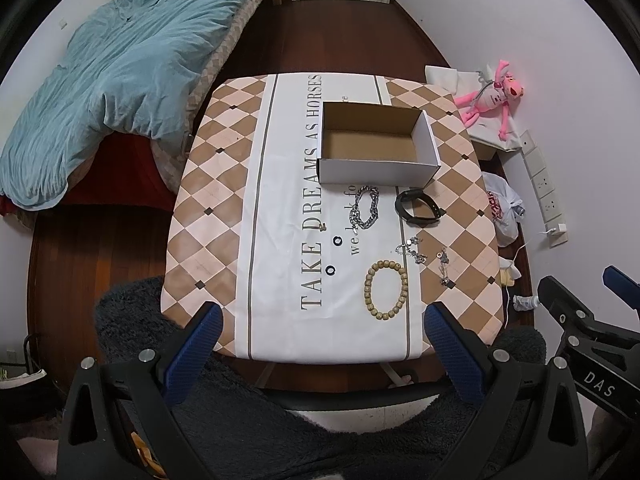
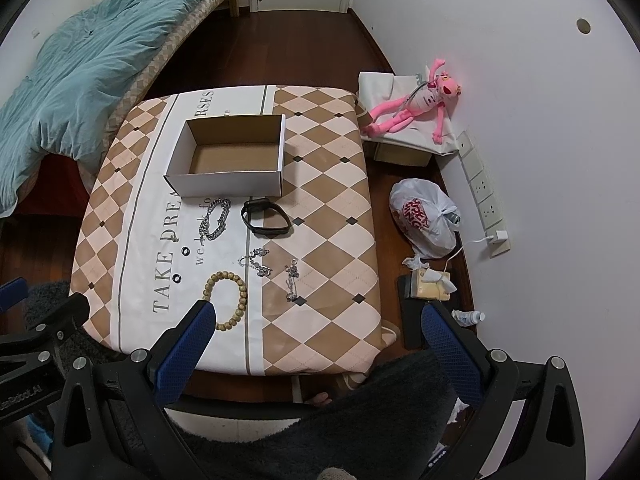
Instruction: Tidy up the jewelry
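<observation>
An open empty cardboard box (image 1: 376,142) (image 2: 230,156) stands on the table. In front of it lie a silver chain bracelet (image 1: 365,208) (image 2: 217,218), a black wristband (image 1: 418,207) (image 2: 266,216), a small silver chain (image 1: 412,250) (image 2: 256,262), a silver pendant piece (image 1: 443,266) (image 2: 292,280), a wooden bead bracelet (image 1: 386,290) (image 2: 227,294) and two small black rings (image 1: 337,241) (image 1: 330,269). My left gripper (image 1: 322,320) is open and empty above the table's near edge. My right gripper (image 2: 316,318) is open and empty, its left finger over the bead bracelet's edge.
The table (image 1: 212,208) has a checked cloth with lettering. A bed with a blue duvet (image 1: 112,72) is on the left. On the right are a pink plush toy (image 2: 416,108), a white plastic bag (image 2: 426,216), tissues (image 2: 430,280) and a power strip (image 2: 484,196) along the wall.
</observation>
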